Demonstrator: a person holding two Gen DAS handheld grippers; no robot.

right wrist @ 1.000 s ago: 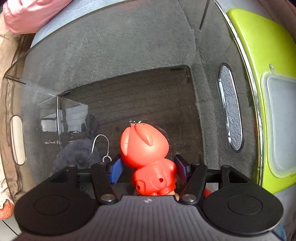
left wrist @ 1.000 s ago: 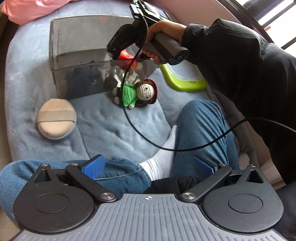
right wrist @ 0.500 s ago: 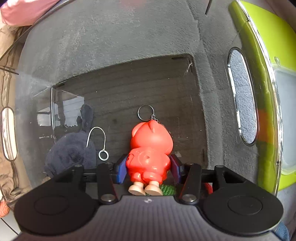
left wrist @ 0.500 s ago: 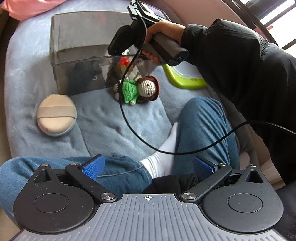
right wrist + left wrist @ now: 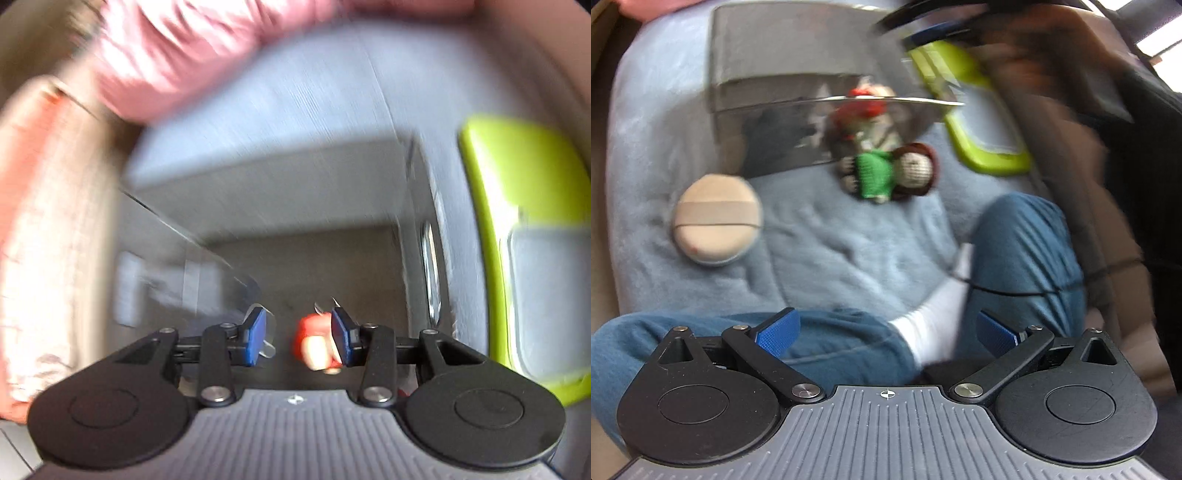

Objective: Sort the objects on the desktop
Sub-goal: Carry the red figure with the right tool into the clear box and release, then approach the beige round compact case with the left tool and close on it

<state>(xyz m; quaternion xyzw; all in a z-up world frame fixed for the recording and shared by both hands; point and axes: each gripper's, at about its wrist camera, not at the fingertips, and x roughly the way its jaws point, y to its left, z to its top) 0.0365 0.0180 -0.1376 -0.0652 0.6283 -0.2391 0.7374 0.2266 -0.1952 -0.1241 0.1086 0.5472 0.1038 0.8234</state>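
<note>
Inside the smoky bin (image 5: 295, 192), the red figure (image 5: 314, 339) seemingly lies feet-toward-camera below the right gripper's (image 5: 298, 338) parted jaws.

The right gripper (image 5: 298, 341) now has its fingers spread and is lifted above the grey bin (image 5: 266, 192), while the red pig toy (image 5: 314, 341) lies released on the bin floor.
</note>
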